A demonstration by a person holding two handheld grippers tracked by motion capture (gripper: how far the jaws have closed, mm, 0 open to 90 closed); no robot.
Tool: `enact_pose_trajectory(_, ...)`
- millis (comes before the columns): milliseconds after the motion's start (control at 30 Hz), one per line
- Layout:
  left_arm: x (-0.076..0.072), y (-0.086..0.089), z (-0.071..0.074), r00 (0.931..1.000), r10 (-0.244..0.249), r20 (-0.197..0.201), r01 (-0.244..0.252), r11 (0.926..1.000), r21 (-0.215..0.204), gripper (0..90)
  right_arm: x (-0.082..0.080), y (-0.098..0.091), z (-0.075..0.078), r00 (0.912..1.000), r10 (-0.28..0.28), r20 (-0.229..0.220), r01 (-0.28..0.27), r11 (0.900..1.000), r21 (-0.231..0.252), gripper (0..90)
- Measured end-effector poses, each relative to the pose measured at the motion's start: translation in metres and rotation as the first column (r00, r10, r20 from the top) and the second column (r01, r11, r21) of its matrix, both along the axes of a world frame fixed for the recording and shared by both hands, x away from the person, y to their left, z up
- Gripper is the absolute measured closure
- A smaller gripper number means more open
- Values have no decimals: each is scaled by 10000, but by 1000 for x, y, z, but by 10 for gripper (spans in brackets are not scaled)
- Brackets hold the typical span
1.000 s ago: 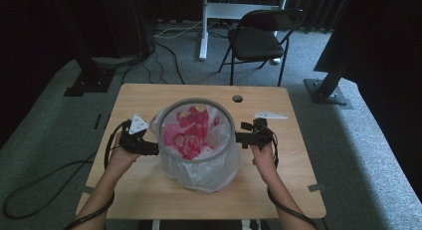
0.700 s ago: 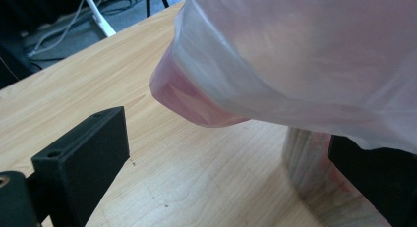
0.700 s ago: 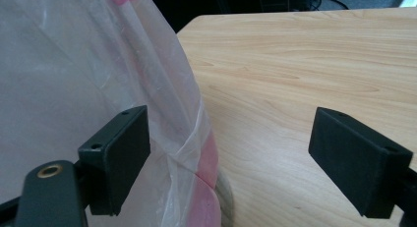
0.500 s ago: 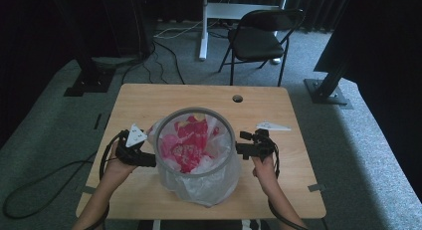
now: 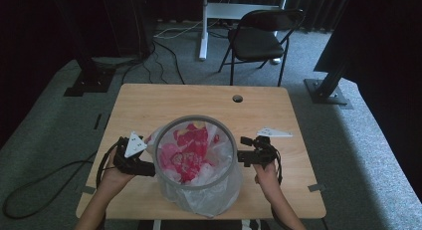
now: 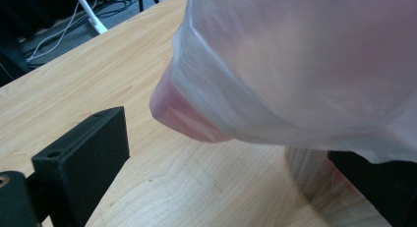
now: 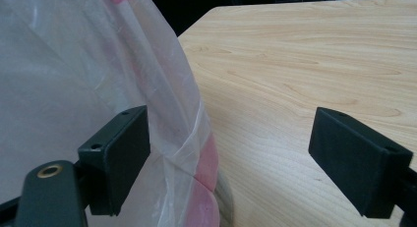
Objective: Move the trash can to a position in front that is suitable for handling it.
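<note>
A round bin with a grey rim [image 5: 195, 119] stands on the wooden table [image 5: 199, 98], lined with a clear plastic bag [image 5: 191, 153] printed in red and pink. The bag spills over the rim and down the sides. My left gripper [image 5: 147, 168] sits against the bin's left side, and my right gripper [image 5: 242, 157] against its right side. In the left gripper view the left gripper [image 6: 228, 170] is open, with the bag [image 6: 305, 74] hanging over the gap. In the right gripper view the right gripper [image 7: 238, 156] is open, and the bag [image 7: 88, 65] presses on its left jaw.
A cable hole [image 5: 237, 98] lies near the table's far edge. Beyond the table stand a black folding chair [image 5: 259, 38] and a white desk leg [image 5: 203, 26]. Black stand bases [image 5: 89, 83] and cables lie on the grey carpet.
The bin and both grippers have shifted toward the table's near edge, closer to the person. Both grippers stay at the bin's sides.
</note>
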State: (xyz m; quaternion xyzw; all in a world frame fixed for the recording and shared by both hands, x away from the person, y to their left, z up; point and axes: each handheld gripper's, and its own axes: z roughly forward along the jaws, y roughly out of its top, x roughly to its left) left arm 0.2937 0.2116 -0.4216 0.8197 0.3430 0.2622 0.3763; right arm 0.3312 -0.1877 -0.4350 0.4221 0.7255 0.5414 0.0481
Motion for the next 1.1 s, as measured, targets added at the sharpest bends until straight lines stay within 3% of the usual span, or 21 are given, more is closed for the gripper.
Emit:
enact_pose_trajectory(167, -3, -1, 1, 9997, -247, 18, 247, 9995, 179, 18, -3, 0, -1, 9999, 97, 56, -96, 9999, -70, 148)
enact_pose_trajectory(333, -1, 2, -5, 9995, -284, -113, 279, 9989, -378, 17, 1, -1, -1, 9992, 369, 152, -368, 9993, -76, 124)
enact_pose_trajectory(367, -1, 4, -7, 9994, -297, -197, 291, 9991, -319, 17, 2, -3, -2, 9990, 411, 178, -411, 9991, -41, 124)
enact_pose_trajectory(533, -4, 22, -35, 9955, 200, -922, -283, 9956, -895, 17, 9, -19, -8, 9997, 247, 74, -242, 9980, -587, 133)
enact_pose_trajectory(667, -11, 39, -57, 9872, 630, -1468, -840, 9863, -1419, 17, 11, -28, -10, 9992, 392, -67, -397, 9883, -1474, 135)
enact_pose_trajectory(800, -22, 53, -75, 9793, 965, -1778, -1250, 9797, -1567, 17, 10, -39, -11, 9982, 605, 58, -588, 9863, -1542, 135)
enact_pose_trajectory(900, -28, 57, -79, 9794, 1075, -1708, -1361, 9767, -1657, 17, 9, -43, -14, 9973, 717, 136, -679, 9805, -1842, 135)
enact_pose_trajectory(933, -33, 61, -81, 9810, 1032, -1642, -1338, 9730, -1878, 17, 8, -45, -16, 9969, 775, 132, -734, 9777, -1966, 135)
enact_pose_trajectory(1033, -38, 64, -84, 9849, 942, -1450, -1238, 9696, -2113, 18, 0, -51, -24, 9898, 1424, 62, -1366, 9600, -2444, 135)
enact_pose_trajectory(1100, -40, 65, -89, 9864, 894, -1379, -1191, 9669, -2255, 17, -4, -56, -25, 9881, 1538, -44, -1504, 9588, -2411, 136)
